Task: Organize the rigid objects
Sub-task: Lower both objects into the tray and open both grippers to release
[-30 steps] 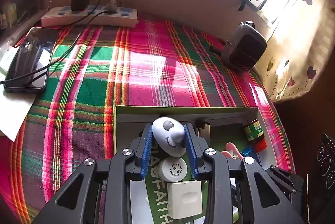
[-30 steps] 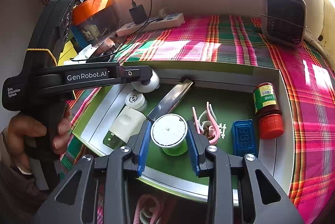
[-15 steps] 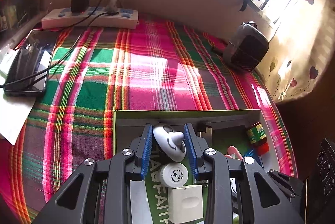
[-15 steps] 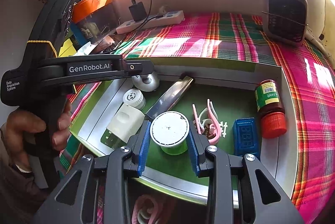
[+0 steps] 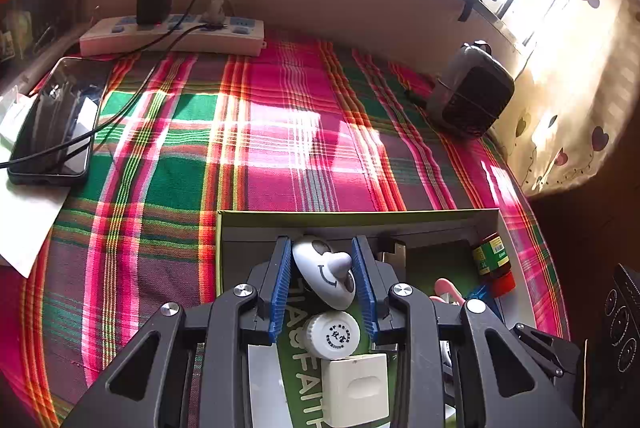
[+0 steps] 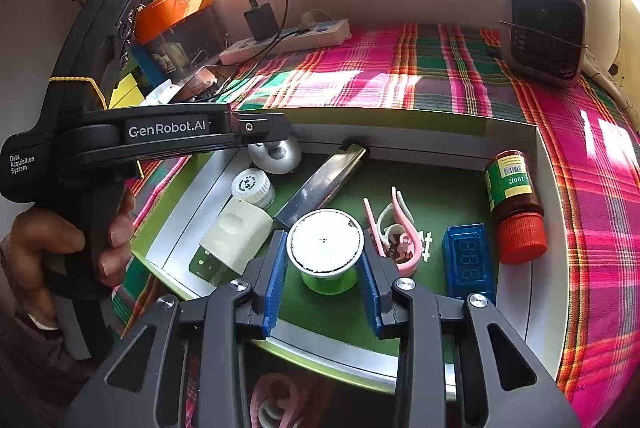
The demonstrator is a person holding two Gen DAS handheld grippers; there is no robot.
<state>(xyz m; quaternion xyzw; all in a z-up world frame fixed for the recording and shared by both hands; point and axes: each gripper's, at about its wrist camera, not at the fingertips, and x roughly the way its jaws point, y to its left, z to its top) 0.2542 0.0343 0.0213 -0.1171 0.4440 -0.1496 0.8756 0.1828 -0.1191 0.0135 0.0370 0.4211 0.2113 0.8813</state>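
Both jaws stand partly closed around something. The left gripper [image 5: 324,286] has a white smiley-faced hook [image 5: 326,276] between its blue pads, which touch or nearly touch it, at the far left corner of the box [image 6: 400,115]. The right gripper [image 6: 322,278] brackets a green spool [image 6: 326,248] with a white top near the box's near edge; whether its pads press the spool I cannot tell.

Readable writing: "GenRobot.AI" and "Data Acquisition System" on the left gripper's body in the right view, "FAITH" on the box's green floor in the left view, and "100" on the label of the red-capped bottle [image 6: 514,201], which lies against the right wall.

Only the right view shows the hand [image 6: 60,248] on the left gripper's handle, the metal bar [image 6: 320,185] lying diagonally, the pink clip [image 6: 400,234] and the blue display [image 6: 468,260]. Only the left view shows the phone [image 5: 56,119] on the plaid cloth [image 5: 280,131], well apart from the box. A white cap [image 5: 332,334] and a white adapter [image 5: 354,388] sit just behind the hook.

Bare cloth stretches from the box's far wall to the power strip [image 5: 172,35] and the heater [image 5: 472,95].
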